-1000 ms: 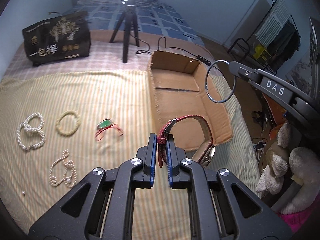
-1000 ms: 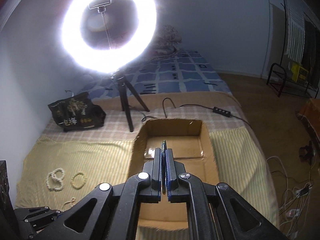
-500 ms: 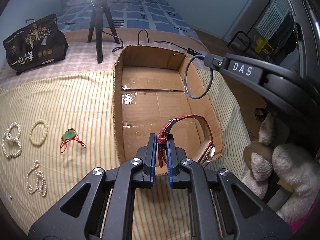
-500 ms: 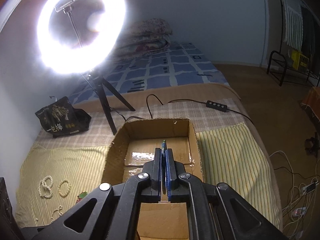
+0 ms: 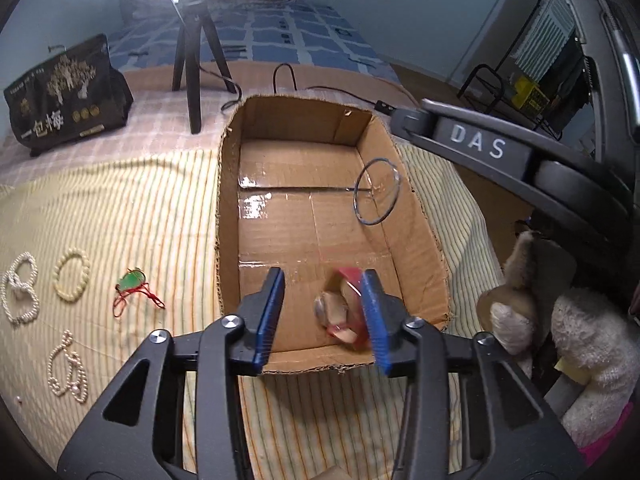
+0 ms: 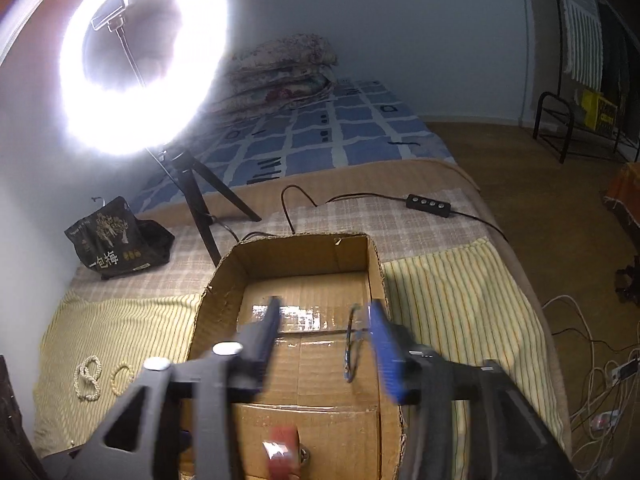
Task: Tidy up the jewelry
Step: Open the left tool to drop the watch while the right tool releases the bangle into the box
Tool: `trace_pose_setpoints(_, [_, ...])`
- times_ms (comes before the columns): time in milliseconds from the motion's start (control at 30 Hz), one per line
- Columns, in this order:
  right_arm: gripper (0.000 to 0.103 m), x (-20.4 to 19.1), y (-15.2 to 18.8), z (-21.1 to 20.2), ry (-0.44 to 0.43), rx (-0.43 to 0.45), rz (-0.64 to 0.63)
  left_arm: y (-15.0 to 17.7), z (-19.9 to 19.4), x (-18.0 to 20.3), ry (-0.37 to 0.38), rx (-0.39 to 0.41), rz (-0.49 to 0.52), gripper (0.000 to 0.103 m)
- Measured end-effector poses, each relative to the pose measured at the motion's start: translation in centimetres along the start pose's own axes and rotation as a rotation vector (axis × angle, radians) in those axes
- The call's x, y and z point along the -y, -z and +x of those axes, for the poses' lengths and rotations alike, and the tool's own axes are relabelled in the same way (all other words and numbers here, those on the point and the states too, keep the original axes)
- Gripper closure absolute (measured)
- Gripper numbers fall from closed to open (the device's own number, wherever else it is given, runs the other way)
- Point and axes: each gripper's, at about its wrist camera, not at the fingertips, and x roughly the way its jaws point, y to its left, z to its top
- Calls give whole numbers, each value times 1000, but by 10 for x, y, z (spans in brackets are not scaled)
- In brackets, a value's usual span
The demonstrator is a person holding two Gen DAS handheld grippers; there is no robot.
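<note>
Both grippers spring apart over a cardboard box [image 5: 312, 236] at mid-frame, letting go of the pieces they had clamped a second ago. In the left wrist view, the left gripper [image 5: 324, 312], which a second ago pinched the strap of a red-strapped watch [image 5: 344, 312], is now opening; the watch shows blurred against the inner face of the right-hand blue pad, no longer squeezed from both sides and apparently dropping toward the box floor at lower centre. In the right wrist view, the right gripper [image 6: 326, 332] is likewise opening, its jaws smeared by motion, and the thin metal bangle [image 6: 350, 350] it had held edge-on hangs loose just inside its right-hand pad; the left wrist view shows the same hoop [image 5: 376, 192] free in the air against the box's right wall, below the other tool's arm. Both tools had swung in over the box during the previous second, then steadied before release. With these two pieces judged as good as delivered, the sorting is partly done: still lying on the striped cloth at the left of the frame are a looped pearl strand [image 5: 20, 292], a cream bead bracelet [image 5: 72, 276], a green pendant on red cord [image 5: 134, 286] and another pearl strand [image 5: 68, 368], all well apart from the box.
</note>
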Motion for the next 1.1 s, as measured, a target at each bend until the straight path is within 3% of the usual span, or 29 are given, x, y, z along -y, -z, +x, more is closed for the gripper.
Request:
trace_pose_setpoints(200, [20, 2, -3, -11, 28, 41, 21, 6, -11, -2, -25, 11, 38, 63])
trace_pose_setpoints(1100, [15, -59, 10, -68, 106, 88, -108, 24, -107, -73, -68, 130, -15, 63])
